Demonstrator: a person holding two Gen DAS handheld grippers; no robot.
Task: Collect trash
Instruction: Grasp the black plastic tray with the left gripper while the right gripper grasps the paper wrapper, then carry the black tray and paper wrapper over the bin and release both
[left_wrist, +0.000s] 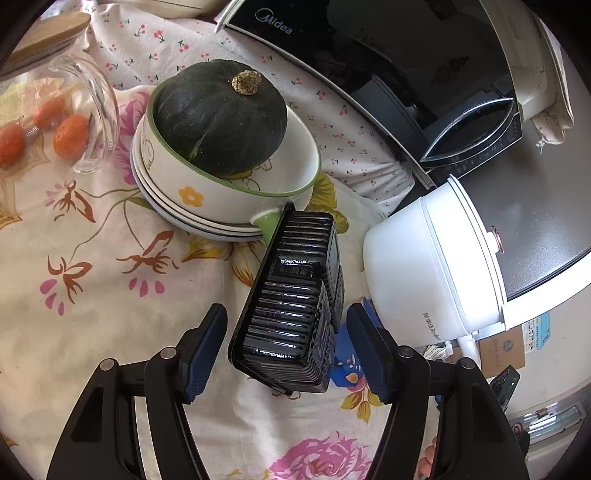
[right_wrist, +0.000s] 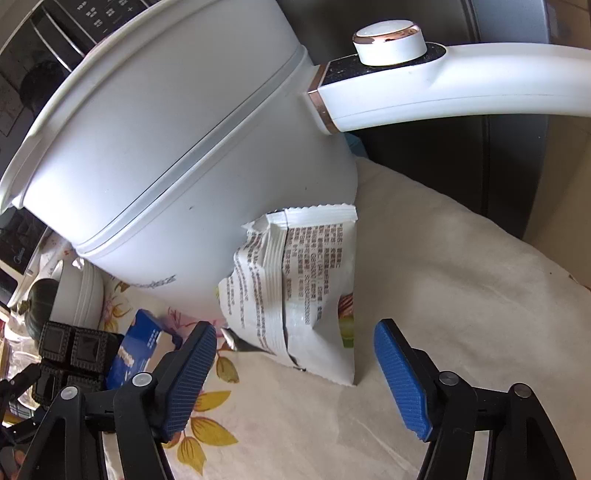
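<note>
A black ribbed plastic tray (left_wrist: 295, 295) lies on the floral tablecloth, tilted on its side, between the fingers of my left gripper (left_wrist: 288, 325), which is open and not touching it. The tray also shows at the far left of the right wrist view (right_wrist: 74, 350). A torn white snack wrapper (right_wrist: 295, 291) with printed text leans against the white pot (right_wrist: 177, 155). My right gripper (right_wrist: 295, 347) is open, its blue pads either side of the wrapper's lower end, apart from it. A blue wrapper (right_wrist: 138, 349) lies between tray and white wrapper; it also shows in the left wrist view (left_wrist: 345, 360).
A green-rimmed bowl (left_wrist: 236, 192) holding a dark green squash (left_wrist: 221, 114) sits on stacked plates just beyond the tray. A glass jar (left_wrist: 74, 114) with orange fruit lies at left. The white pot (left_wrist: 432, 269) stands right, its long handle (right_wrist: 461, 88) overhead. A Midea cooker (left_wrist: 369, 74) is behind.
</note>
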